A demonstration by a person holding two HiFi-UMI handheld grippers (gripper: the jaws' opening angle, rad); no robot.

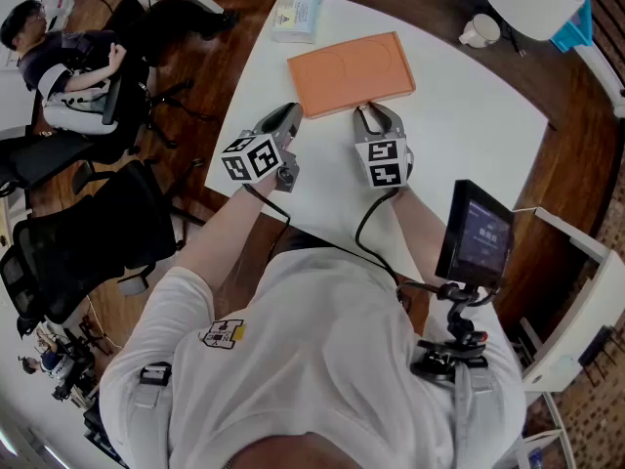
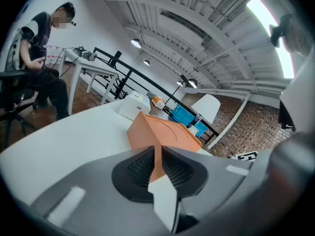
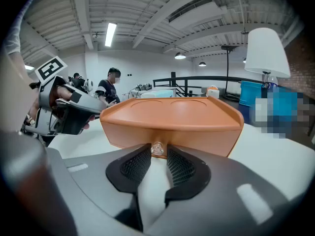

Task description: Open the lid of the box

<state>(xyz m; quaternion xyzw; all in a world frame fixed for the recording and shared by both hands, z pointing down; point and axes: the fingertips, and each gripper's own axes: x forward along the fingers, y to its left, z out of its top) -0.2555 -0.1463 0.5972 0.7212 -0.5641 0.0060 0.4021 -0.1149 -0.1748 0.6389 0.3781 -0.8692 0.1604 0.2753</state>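
The orange box (image 1: 352, 71) lies flat on the white table (image 1: 469, 135), toward 12 o'clock from the person, its lid (image 3: 170, 108) down and level. The left tongs (image 1: 291, 115) are closed on the box's near-left corner, and the sharp corner edge is pinched between the ribbed black pads (image 2: 140, 167). The right tongs (image 1: 373, 115) meet the middle of the near wall, their jaws drawn in on a small clear knob (image 3: 157, 149) that sits under the lid's lip. The table's left edge runs on a slant just at 9 o'clock of the left tongs, with wood floor and black chairs (image 1: 88, 233) beyond it. From 2 to 4 o'clock of the box the tabletop is bare and wide, out to its right corner. A small white carton (image 1: 296, 13) sits at 11 o'clock of the box, near but apart from it. A white cup (image 1: 479, 32) stands at 2 o'clock, well apart, by the far edge. The box is smooth matte plastic with rounded corners, a raised rim round the lid and two shallow round dimples pressed in its top. The tong bodies are grey and smooth.
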